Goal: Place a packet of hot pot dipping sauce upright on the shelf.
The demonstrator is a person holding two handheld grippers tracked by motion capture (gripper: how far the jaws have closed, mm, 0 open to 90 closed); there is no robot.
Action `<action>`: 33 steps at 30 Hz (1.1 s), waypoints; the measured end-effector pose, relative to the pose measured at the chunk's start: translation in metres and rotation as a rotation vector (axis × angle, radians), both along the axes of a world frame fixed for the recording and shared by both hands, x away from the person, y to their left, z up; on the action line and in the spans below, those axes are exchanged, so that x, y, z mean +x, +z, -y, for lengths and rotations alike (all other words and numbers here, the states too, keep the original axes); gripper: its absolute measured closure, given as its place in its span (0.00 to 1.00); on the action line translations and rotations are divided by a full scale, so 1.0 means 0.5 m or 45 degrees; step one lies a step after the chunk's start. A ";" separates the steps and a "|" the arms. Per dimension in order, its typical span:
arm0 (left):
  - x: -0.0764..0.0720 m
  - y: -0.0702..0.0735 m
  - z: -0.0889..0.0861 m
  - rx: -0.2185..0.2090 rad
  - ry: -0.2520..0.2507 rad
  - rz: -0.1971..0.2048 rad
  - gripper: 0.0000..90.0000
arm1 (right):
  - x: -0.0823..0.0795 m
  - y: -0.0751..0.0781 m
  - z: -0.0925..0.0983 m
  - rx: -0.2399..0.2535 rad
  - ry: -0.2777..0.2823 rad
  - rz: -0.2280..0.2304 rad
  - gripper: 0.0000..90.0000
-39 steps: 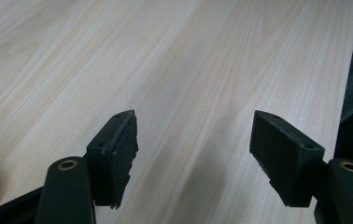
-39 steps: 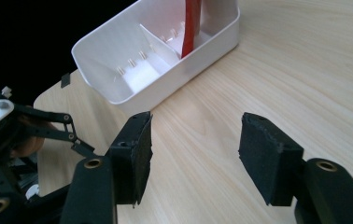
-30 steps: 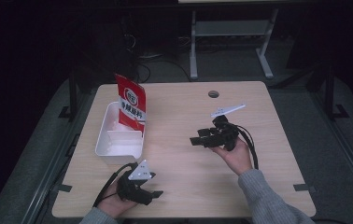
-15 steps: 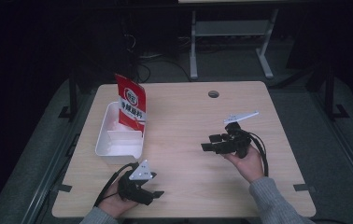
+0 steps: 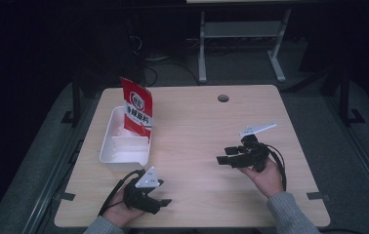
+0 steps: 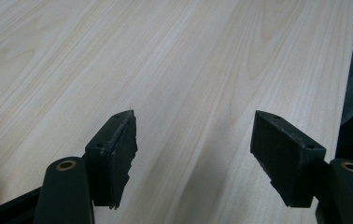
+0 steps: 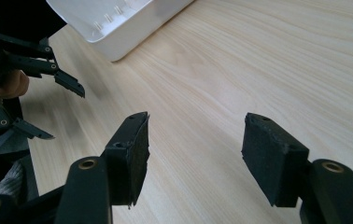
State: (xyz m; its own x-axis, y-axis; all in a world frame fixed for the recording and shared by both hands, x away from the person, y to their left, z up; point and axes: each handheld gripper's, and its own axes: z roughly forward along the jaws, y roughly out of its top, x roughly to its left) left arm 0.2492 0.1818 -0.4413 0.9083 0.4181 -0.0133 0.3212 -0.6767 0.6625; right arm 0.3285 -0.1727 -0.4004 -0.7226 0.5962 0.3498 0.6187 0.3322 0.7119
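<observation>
Pouch (image 5: 136, 111), red with a white label, stood upright in the far end of the white tray (image 5: 109, 152), at the far left of the bench (image 5: 197, 126). Tray sat well apart from both grippers.

Left gripper (image 5: 164, 201) rested at the near left edge of the bench, just near of the tray, fingers (image 6: 118, 149) apart with nothing between them, bare wood under them. Right gripper (image 5: 220, 160) hovered over the right half of the bench, pointed left toward the tray, fingers (image 7: 132, 149) apart and empty too. In the right gripper view the tray's near corner (image 7: 118, 28) showed ahead, with the left gripper (image 7: 67, 109) beside it.

Handling guess: pouch looked light, soft-walled, glossy film, so likely slippery and easy to crush or tip. Best hold probably the flat top seal or the upper side edge, pinching across the thin direction. Tray looked like stiff thin plastic, light, liable to slide if bumped; its low walls left the pouch top free.

Bench surface was pale wood-grain laminate, smooth, with a cable hole (image 5: 223, 98) at the far middle. Room was dark, grey floor, a metal stand frame (image 5: 241, 44) beyond the bench.
</observation>
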 end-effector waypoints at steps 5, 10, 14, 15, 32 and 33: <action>0.000 0.000 0.000 -0.003 0.001 0.000 0.34 | -0.012 -0.008 0.007 0.000 -0.002 -0.005 0.45; 0.001 0.000 0.000 -0.004 0.002 0.000 0.34 | -0.023 -0.018 0.018 -0.012 -0.010 -0.010 0.44; 0.001 -0.001 0.001 -0.002 0.002 -0.002 0.34 | -0.031 -0.025 0.028 0.002 -0.022 -0.018 0.44; 0.001 -0.001 0.001 -0.001 0.001 -0.002 0.34 | -0.032 -0.027 0.031 0.008 -0.025 -0.021 0.44; 0.002 -0.001 0.002 -0.001 -0.002 -0.004 0.34 | -0.067 -0.057 0.061 0.022 -0.055 -0.047 0.44; 0.002 -0.001 0.002 -0.001 -0.002 -0.005 0.34 | -0.071 -0.058 0.062 0.023 -0.056 -0.043 0.44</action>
State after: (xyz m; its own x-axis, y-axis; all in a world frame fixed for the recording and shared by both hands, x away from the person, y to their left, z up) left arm 0.2501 0.1807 -0.4420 0.9090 0.4165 -0.0172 0.3226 -0.6766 0.6619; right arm 0.2932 -0.2038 -0.4296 -0.6835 0.6203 0.3849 0.6564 0.2914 0.6959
